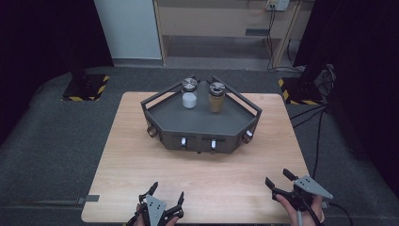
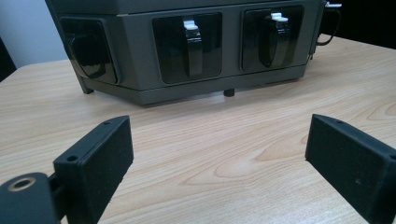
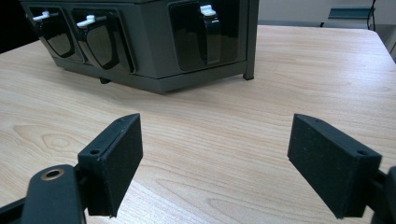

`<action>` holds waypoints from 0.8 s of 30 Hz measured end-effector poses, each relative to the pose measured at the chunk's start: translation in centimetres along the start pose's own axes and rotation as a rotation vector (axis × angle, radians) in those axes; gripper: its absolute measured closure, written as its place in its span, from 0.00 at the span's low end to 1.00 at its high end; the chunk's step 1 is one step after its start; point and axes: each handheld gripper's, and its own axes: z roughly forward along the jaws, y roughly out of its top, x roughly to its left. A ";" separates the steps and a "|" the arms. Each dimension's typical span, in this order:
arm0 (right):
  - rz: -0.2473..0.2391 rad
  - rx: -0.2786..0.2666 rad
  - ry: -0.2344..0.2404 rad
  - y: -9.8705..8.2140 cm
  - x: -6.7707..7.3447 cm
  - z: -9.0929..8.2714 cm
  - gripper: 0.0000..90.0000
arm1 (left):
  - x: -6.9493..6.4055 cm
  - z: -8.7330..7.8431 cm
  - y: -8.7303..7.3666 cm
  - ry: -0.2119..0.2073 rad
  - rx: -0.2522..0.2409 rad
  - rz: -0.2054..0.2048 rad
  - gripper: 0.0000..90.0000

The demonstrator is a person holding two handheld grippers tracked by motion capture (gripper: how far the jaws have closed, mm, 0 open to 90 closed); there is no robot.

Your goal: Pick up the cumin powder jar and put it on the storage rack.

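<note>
A dark grey angular rack (image 1: 202, 125) with a railed top stands at the middle of the wooden table (image 1: 131, 155). On it stand a jar of white stuff (image 1: 189, 93) and a jar of brown stuff (image 1: 216, 97), both with metal lids. My left gripper (image 1: 167, 193) rests open at the table's near edge, left of centre. My right gripper (image 1: 278, 179) rests open at the near right. In the left gripper view the jaws (image 2: 219, 149) stand wide apart over bare wood, facing the rack's front (image 2: 187, 51). The right gripper view shows its jaws (image 3: 215, 149) apart too, facing the rack (image 3: 140, 46).
The rack's front panels carry dark windows with small white-tipped levers (image 1: 213, 143). Round knobs (image 1: 152, 131) sit at its lower corners. Grey carpet surrounds the table, and stands with yellow-black striped bases (image 1: 87, 87) flank the far side. Cables (image 1: 320, 122) run on the floor at right.
</note>
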 end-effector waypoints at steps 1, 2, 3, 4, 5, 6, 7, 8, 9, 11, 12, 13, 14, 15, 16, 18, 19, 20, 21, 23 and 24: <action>-0.001 -0.001 -0.001 0.0 0.0 0.0 0.20 | 0.0 0.0 0.0 0.000 -0.001 -0.001 0.08; -0.003 -0.003 -0.002 0.0 0.0 0.0 0.20 | 0.0 0.0 0.0 0.001 -0.002 -0.001 0.08; -0.002 -0.004 -0.001 0.0 0.0 0.0 0.21 | 0.0 0.0 0.0 0.002 -0.001 0.000 0.08; -0.001 -0.005 -0.001 0.0 0.0 0.0 0.20 | 0.0 0.0 0.0 0.003 -0.001 0.000 0.08; -0.001 -0.005 -0.002 0.0 0.0 -0.1 0.21 | 0.0 0.0 0.0 0.003 -0.001 -0.001 0.08; -0.001 -0.004 -0.001 0.0 0.0 -0.1 0.21 | 0.0 0.0 0.0 0.003 -0.001 0.000 0.08; 0.000 -0.003 -0.002 0.0 0.0 -0.1 0.21 | 0.0 0.0 0.0 0.002 -0.002 -0.001 0.08; -0.001 -0.003 -0.002 0.0 0.0 -0.1 0.20 | 0.0 0.0 0.0 0.002 -0.003 -0.001 0.08; -0.001 -0.002 -0.002 0.0 0.0 -0.1 0.21 | 0.0 0.0 0.1 0.002 -0.003 -0.001 0.08; -0.001 -0.003 -0.002 0.0 0.0 -0.1 0.20 | 0.0 0.0 0.1 0.002 -0.004 -0.001 0.08; -0.001 -0.004 -0.003 0.0 0.0 -0.1 0.21 | 0.0 0.0 0.1 0.002 -0.003 -0.001 0.08; 0.000 -0.004 -0.002 0.0 0.0 -0.1 0.21 | 0.0 0.0 0.0 0.002 -0.003 0.000 0.08; -0.002 -0.005 -0.002 0.0 0.0 -0.1 0.20 | 0.0 0.0 0.0 0.001 -0.003 0.000 0.08; -0.002 -0.005 -0.003 0.0 0.0 -0.1 0.21 | 0.0 0.0 0.0 0.001 -0.003 0.000 0.08; 0.000 -0.004 -0.003 0.0 0.0 -0.1 0.21 | 0.0 0.0 0.0 0.001 -0.003 -0.001 0.08; -0.001 -0.003 -0.003 0.0 0.0 -0.1 0.21 | 0.0 0.0 0.1 0.002 -0.004 0.000 0.08; -0.001 -0.003 -0.003 0.0 0.0 -0.1 0.21 | 0.0 0.0 0.1 0.001 -0.005 0.001 0.08; 0.000 -0.003 -0.002 0.0 0.0 -0.1 0.21 | 0.0 0.0 0.1 0.001 -0.006 0.001 0.08; -0.002 -0.004 -0.003 0.0 0.0 -0.1 0.21 | 0.0 0.0 0.1 0.002 -0.007 0.001 0.08; -0.002 -0.003 -0.003 0.0 0.0 -0.1 0.21 | 0.0 0.0 0.1 0.002 -0.005 0.001 0.08; -0.003 -0.005 -0.003 0.0 0.0 -0.1 0.21 | 0.0 0.0 0.1 0.003 -0.006 0.001 0.08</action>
